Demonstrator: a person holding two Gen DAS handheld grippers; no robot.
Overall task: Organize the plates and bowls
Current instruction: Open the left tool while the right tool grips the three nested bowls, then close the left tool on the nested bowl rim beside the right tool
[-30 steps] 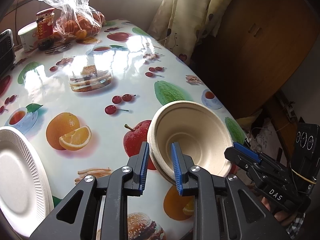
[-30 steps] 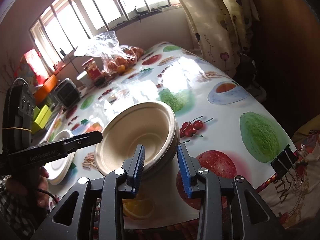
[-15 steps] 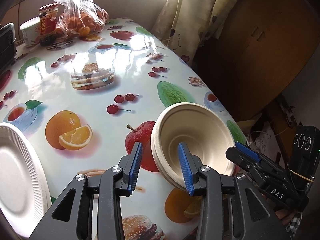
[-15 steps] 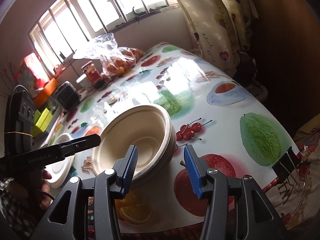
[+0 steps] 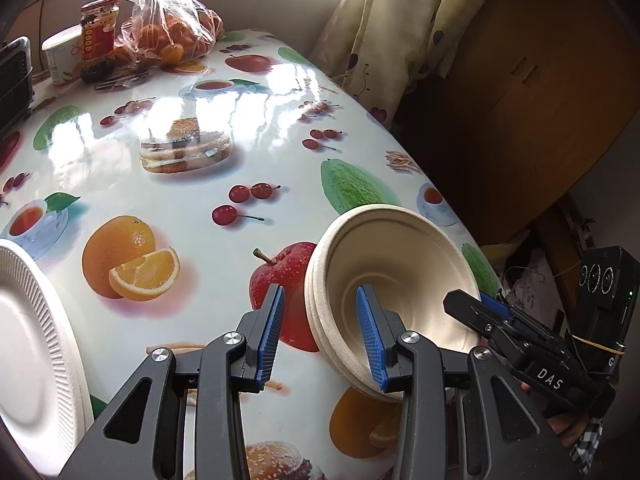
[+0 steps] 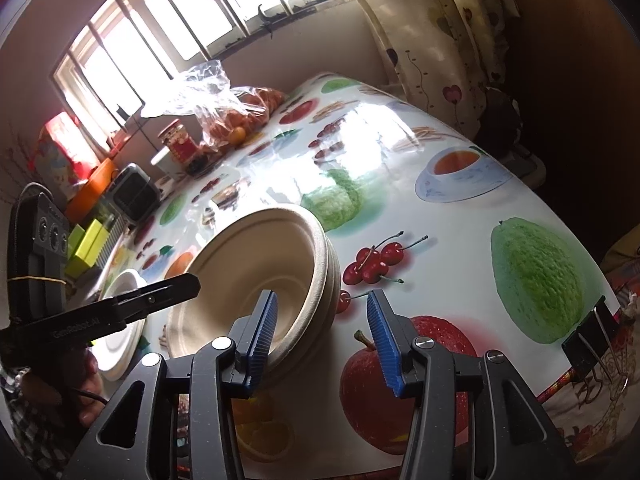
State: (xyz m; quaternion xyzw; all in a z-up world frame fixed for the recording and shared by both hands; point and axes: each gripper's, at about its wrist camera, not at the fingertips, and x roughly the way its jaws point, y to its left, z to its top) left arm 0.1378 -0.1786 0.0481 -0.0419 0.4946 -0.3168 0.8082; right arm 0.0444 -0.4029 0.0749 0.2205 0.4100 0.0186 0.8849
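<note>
Left wrist view, left to right: white plate (image 5: 28, 344) on the table (image 5: 192, 184) at the frame's left edge; left gripper (image 5: 322, 334) in the middle, jaws apart and straddling the near-left rim of the nested bowls (image 5: 396, 276); its right finger sits inside the bowls, its left finger is outside, clear of the wall, no clamp. The bowls rest near the table's right edge over a printed apple. Far right: right gripper (image 5: 476, 302) reaches to the bowls' right rim; whether it touches cannot be told here. Only this view shows the wooden cabinet (image 5: 520, 92) behind. Back of table: jar (image 5: 96, 36), bag of oranges (image 5: 176, 36). Right wrist view, left to right: left gripper (image 6: 176, 290) enters from the left, tip at the bowls' (image 6: 256, 276) rim, plate (image 6: 120, 320) beyond it. Right gripper (image 6: 322, 334) has jaws closing, left finger inside the bowls, right finger outside with a visible gap to the wall; the rim lies between, not pinched. Only this view shows the window (image 6: 192, 24), the stacked rims from the side, and a binder clip (image 6: 588, 332) on the table's edge at right.
</note>
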